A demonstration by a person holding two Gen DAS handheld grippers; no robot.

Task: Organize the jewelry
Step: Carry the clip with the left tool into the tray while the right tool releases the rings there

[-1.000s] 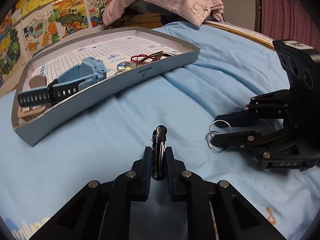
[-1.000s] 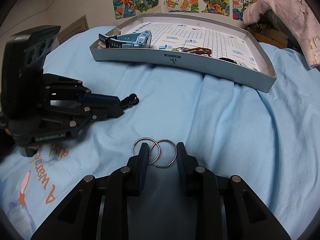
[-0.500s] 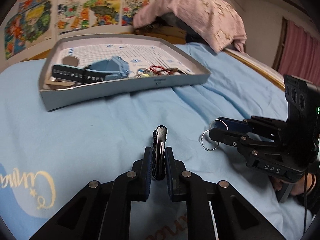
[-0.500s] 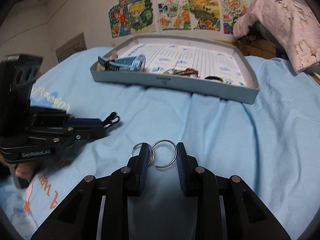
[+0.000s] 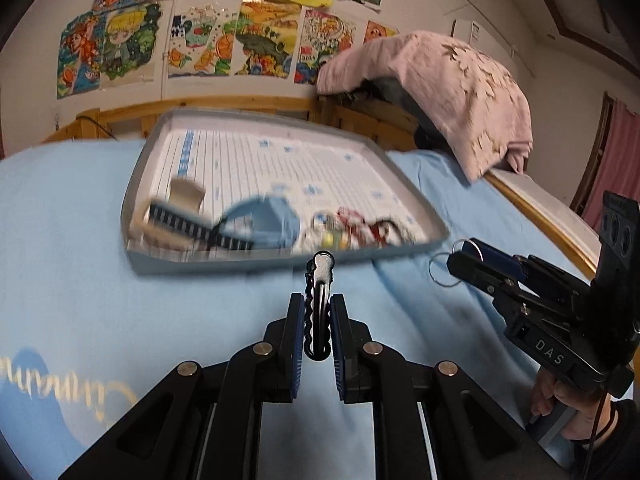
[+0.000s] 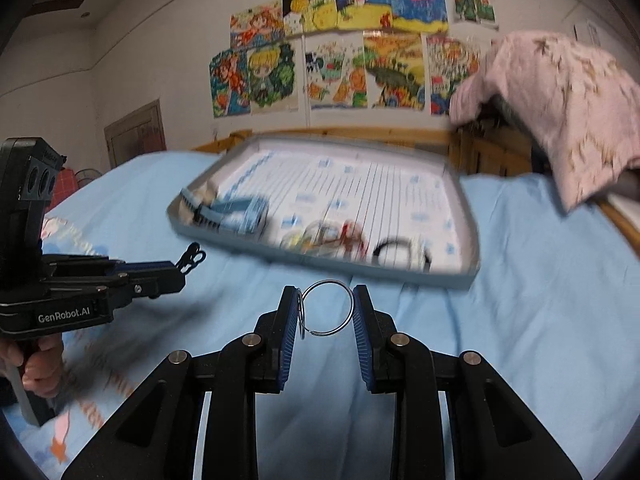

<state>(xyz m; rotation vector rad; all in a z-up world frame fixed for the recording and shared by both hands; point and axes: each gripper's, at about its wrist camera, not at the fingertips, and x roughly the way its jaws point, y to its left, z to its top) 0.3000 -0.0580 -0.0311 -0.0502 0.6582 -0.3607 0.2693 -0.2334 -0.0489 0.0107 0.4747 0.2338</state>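
Lifted since a second ago — left gripper [image 5: 317,332] clamped as before on the dark hair clip [image 5: 319,304], whose silver tip now overlaps the near wall of the grey tray [image 5: 256,262] at 12 o'clock instead of blue bedsheet [image 5: 80,288]. Right gripper [image 6: 326,314] likewise raised, pinching the linked metal rings [image 6: 326,307], the tray now closer at 12 o'clock with the blue watch [image 6: 236,212] and tangled bracelets [image 6: 332,238] inside, motion-blurred.
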